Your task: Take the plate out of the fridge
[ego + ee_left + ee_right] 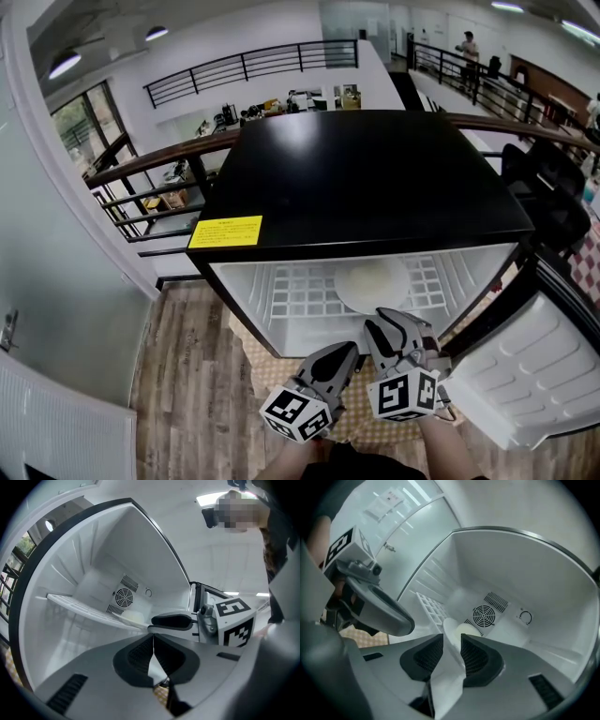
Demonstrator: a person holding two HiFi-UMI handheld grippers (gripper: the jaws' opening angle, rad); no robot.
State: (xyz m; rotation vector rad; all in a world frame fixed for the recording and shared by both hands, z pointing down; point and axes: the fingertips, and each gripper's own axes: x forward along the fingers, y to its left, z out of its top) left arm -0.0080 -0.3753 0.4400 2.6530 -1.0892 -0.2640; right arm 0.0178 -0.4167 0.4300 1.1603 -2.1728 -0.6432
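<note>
A round white plate (372, 284) lies on the white wire shelf (291, 292) inside the open black fridge (366, 178). In the right gripper view the plate (457, 629) shows just beyond the jaws, in front of the fan grille. My right gripper (394, 321) hovers at the fridge's front edge, just short of the plate, open by a narrow gap (451, 641) with nothing in it. My left gripper (351, 350) hangs beside it, lower and further back, its jaws shut and empty (153, 638). The plate (133, 617) shows faintly on the shelf in the left gripper view.
The fridge door (544, 366) stands swung open at the right. A yellow label (226, 231) sits on the fridge top. A patterned mat (272, 361) lies under the fridge on the wood floor (178, 375). A railing (150, 187) runs behind the fridge.
</note>
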